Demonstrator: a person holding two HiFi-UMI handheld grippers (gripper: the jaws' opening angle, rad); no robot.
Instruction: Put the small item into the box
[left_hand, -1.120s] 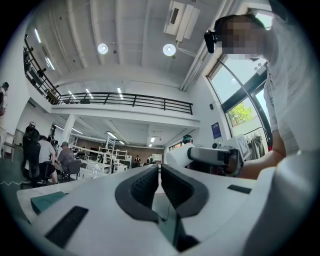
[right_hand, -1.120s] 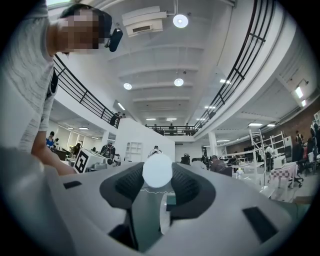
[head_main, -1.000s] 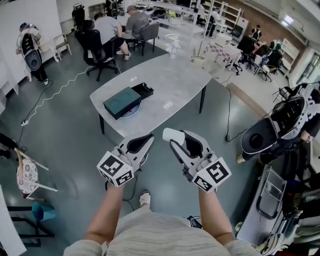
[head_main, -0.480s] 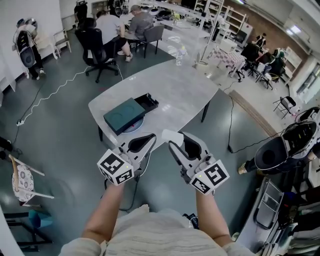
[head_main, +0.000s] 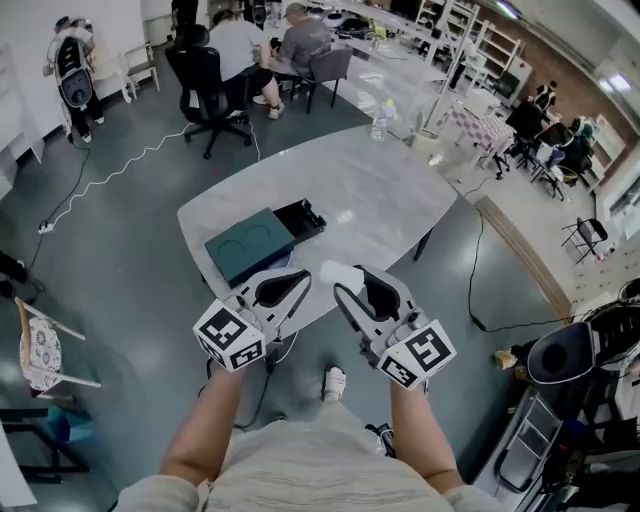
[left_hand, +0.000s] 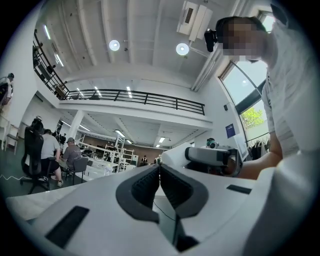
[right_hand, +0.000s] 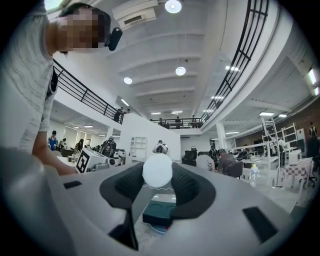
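The white item (right_hand: 157, 170) is clamped between the right gripper's (head_main: 355, 282) jaws, in the air by the table's (head_main: 380, 190) near edge. The box (head_main: 250, 242) lies at the near left corner. The left gripper's (head_main: 285, 287) jaws are pressed together, empty.

Left gripper (left_hand: 160, 168) (fingers (left_hand: 142, 188) together)

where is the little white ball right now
The ball is clamped in the right gripper, low centre in the head view, near the table edge, right of the green box.
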